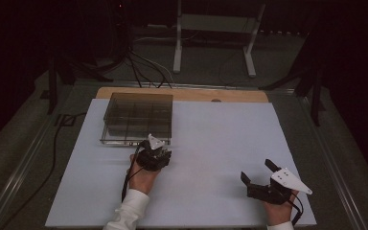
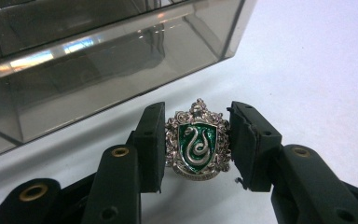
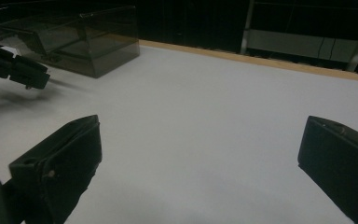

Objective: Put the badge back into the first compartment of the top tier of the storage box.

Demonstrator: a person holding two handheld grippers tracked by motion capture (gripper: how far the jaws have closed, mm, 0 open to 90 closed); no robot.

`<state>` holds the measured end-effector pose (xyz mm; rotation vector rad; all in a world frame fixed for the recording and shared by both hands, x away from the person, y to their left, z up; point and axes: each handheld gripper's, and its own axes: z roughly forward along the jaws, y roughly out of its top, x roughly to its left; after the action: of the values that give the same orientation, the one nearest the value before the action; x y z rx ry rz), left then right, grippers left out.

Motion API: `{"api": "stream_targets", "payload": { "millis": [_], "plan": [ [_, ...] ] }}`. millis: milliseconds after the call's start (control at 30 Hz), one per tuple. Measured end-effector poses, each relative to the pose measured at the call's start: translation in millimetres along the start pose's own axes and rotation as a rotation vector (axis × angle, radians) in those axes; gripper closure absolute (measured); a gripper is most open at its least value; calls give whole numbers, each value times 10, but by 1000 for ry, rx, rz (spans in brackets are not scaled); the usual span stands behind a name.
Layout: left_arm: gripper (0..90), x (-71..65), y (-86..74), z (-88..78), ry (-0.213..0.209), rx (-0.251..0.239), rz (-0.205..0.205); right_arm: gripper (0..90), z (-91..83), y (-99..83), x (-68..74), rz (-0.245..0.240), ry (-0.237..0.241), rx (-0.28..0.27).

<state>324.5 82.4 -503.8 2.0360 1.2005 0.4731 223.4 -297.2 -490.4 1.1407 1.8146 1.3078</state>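
- So we had the left gripper [image 2: 197, 142] clamped on a little crest badge [image 2: 198, 140], silver frame with a green shield and a snake on it, both pads pressing its sides in the left gripper view
- The badge sat upright between the jaws, face toward the camera, just above the white table [image 2: 317, 70] as far as we could tell, though whether it was lifted clear or touching the surface was hard to call
- Right in front of it was the smoked plastic organizer box [image 1: 138, 117], lid shut, dividers visible through the top in the high view; the left gripper [image 1: 154, 154] hovered just beside the box's near edge
- The right gripper [image 3: 200, 158] was doing nothing, jaws spread wide with bare table between them, parked well apart from the box at the near right of the table [image 1: 263, 179]
- Progress guess: the pickup part looked done, since the badge was firmly pinched
- What was left, we reckoned: getting the badge into one of the box's compartments, and with the lid looking closed, someone had to open it first, probably the free right gripper
- We couldn't see anything already in the compartments, the plastic was too dark to tell
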Motion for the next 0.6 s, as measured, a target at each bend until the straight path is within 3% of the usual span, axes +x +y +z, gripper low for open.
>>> {"api": "stream_targets", "payload": {
  "millis": [600],
  "plan": [
    [591, -42, 3, -146, -29, -7, 31, 0, 4, 0, 5, 1, 2, 3]
  ]
}}
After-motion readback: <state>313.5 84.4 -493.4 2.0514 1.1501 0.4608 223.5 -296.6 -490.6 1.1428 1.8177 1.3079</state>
